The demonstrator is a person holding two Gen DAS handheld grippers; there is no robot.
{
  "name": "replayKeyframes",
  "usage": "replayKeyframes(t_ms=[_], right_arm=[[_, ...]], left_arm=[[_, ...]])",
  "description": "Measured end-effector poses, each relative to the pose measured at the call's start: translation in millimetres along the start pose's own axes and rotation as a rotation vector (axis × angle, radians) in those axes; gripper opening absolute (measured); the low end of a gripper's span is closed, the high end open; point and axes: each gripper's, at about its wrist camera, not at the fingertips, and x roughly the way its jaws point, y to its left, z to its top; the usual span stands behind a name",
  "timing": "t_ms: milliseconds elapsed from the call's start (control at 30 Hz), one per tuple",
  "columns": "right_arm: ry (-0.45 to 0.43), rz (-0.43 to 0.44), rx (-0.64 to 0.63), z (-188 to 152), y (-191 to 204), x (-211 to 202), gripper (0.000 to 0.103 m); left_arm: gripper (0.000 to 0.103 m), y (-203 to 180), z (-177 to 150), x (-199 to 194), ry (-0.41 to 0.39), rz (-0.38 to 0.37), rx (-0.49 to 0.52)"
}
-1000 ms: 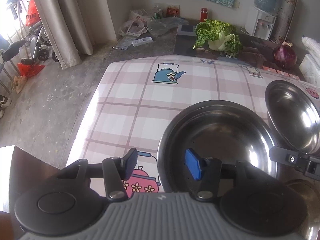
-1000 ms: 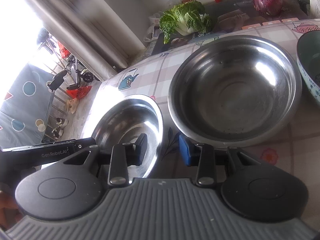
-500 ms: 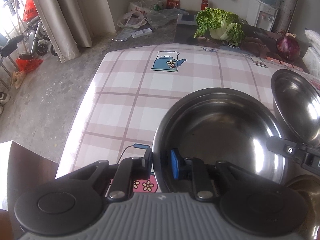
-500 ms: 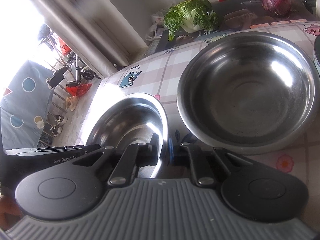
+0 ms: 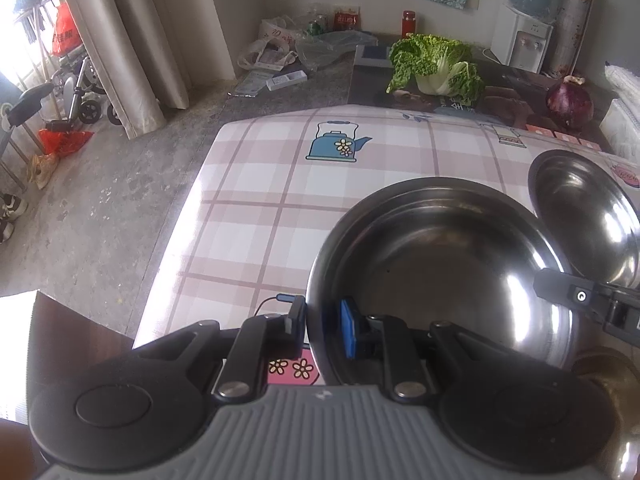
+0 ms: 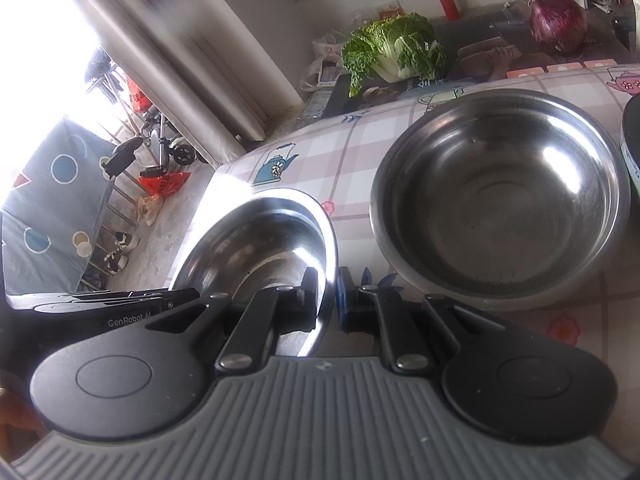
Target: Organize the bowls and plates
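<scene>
Steel gleams on a pink-and-white plaid tablecloth (image 5: 280, 184) printed with a blue kettle (image 5: 336, 142). At the far end of the table lie a head of leafy cabbage (image 5: 438, 66) and a red onion (image 5: 569, 102); a red bottle (image 5: 407, 22) stands by the wall behind them, and a water dispenser (image 5: 522, 40) sits in the corner. Curtains (image 5: 132, 40) hang at the left, with a wheelchair (image 5: 76, 92) near them on the concrete floor. Two bowls are on the table: the near steel bowl (image 5: 444, 280), held at both sides, and just beyond it a second steel bowl (image 6: 500, 200), resting on the cloth; whether their rims touch cannot be told. In the right wrist view the edge of a darker patterned bowl (image 6: 632, 152) shows at the far right, close beside the second steel bowl. The left gripper (image 5: 322, 328) is clamped on the near bowl's rim, its dark finger outside the wall and its blue pad (image 5: 347, 332) inside. The right gripper (image 6: 329, 300) pinches the opposite rim of the same bowl, one finger inside the basin and the blue-padded finger outside, between the two steel bowls. Each gripper's body shows in the other's camera, at the bowl's opposite edge.
</scene>
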Motion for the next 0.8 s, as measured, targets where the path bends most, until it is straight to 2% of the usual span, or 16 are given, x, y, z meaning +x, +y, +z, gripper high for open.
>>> replayKeyframes(t_ms=[433, 633, 800], right_arm=[[-0.062, 0.019, -0.014, 9, 6, -37, 0.008], [-0.103, 0.014, 0.001, 18, -10, -67, 0.008], [-0.134, -0.019, 0.018, 26, -34, -90, 0.008]], left_arm=[[0.02, -14, 7, -41, -0.071, 0.001, 0.018], [0.02, -41, 16, -59, -0.108, -0.026, 0.045], [0.02, -73, 27, -55, -0.105, -0.061, 0.074]])
